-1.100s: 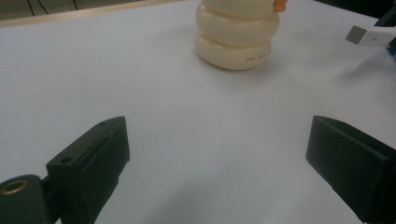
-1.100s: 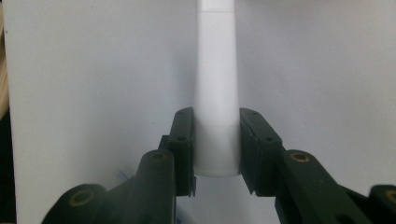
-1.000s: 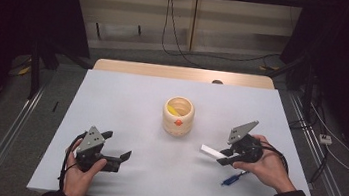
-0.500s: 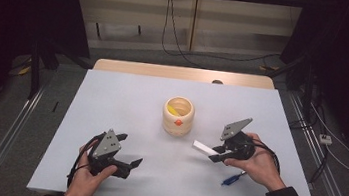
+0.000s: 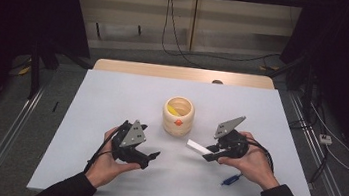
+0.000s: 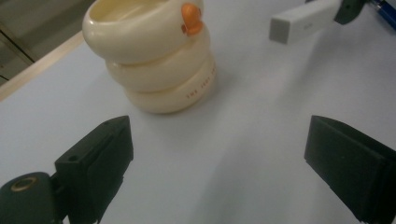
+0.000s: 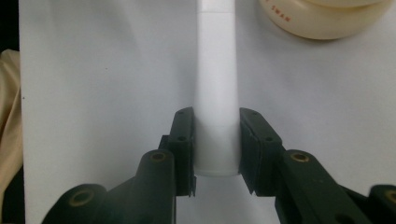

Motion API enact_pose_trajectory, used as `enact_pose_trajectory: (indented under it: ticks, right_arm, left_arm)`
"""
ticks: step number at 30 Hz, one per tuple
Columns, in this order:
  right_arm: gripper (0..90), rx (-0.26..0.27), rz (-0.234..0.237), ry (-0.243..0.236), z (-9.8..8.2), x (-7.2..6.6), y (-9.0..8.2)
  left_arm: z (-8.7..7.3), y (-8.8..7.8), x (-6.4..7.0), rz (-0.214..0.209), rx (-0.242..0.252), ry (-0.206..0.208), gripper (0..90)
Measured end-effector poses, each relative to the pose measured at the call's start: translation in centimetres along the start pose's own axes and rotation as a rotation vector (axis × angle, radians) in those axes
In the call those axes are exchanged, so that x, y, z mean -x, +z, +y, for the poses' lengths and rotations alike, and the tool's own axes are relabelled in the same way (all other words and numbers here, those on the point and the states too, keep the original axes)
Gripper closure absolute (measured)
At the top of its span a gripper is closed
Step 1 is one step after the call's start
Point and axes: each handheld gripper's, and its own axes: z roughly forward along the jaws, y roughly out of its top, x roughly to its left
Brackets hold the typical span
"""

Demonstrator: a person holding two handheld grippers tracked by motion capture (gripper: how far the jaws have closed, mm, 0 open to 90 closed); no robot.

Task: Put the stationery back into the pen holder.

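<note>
Two grippers are in play, and I'm reading the work as getting the white bar [image 7: 217, 88] into the cream holder [image 5: 178, 116]. My right gripper [image 5: 208, 154] has its jaws clamped on the near end of the bar, one pad on each long side, with the rest of it sticking straight out ahead of the jaws. The holder's base sits just beyond and off to one side of the bar's free tip, close but not touching. A blue pen [image 5: 231, 179] lies on the counter [image 5: 113, 90] behind that hand.

Compared with a second ago, the bar and the right gripper have edged a little nearer the holder, with the grip unchanged. The bigger change is my left gripper [image 5: 151, 156], which has slid across the counter from the left side towards the middle. Its jaws stand wide apart with nothing between them, and the holder now stands ahead of them, slightly towards the left jaw.

I take that to mean the left side is coming in to steady the holder while the right brings the bar over the rim. The bar is not yet above the opening, so the insertion is still ahead.
</note>
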Motion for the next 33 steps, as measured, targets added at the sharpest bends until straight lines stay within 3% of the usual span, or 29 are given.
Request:
enact_pose_trajectory:
  ticks: [4,7,11,19,23,27,33]
  right_arm:
    - [68.1,-0.001,0.011,-0.011,0.9,-0.4,0.3]
    - [68.0,0.006,0.02,-0.016,1.4,-0.6,0.5]
    - [68.1,-0.003,0.038,-0.019,2.0,-0.8,1.0]
    - [68.1,0.01,0.048,-0.047,3.1,-1.3,1.3]
    - [68.1,0.014,0.048,-0.051,3.5,-1.2,1.3]
    - [68.1,0.013,0.057,-0.055,4.0,-1.4,1.3]
    - [68.1,0.001,0.076,-0.054,4.6,-1.3,1.8]
  left_arm:
    - [0.1,0.5,0.2,0.0,-0.004,0.012,8.1]
    - [0.1,0.5,0.8,-0.011,-0.043,0.042,10.6]
    - [0.0,0.2,1.6,0.031,-0.045,0.095,10.4]
    - [-0.2,0.5,2.5,0.066,-0.062,0.181,10.7]
    - [0.0,0.5,2.7,0.133,-0.073,0.27,11.6]
    - [0.4,0.7,2.9,0.15,-0.076,0.303,11.8]
    - [0.8,1.2,3.6,0.18,-0.085,0.395,14.0]
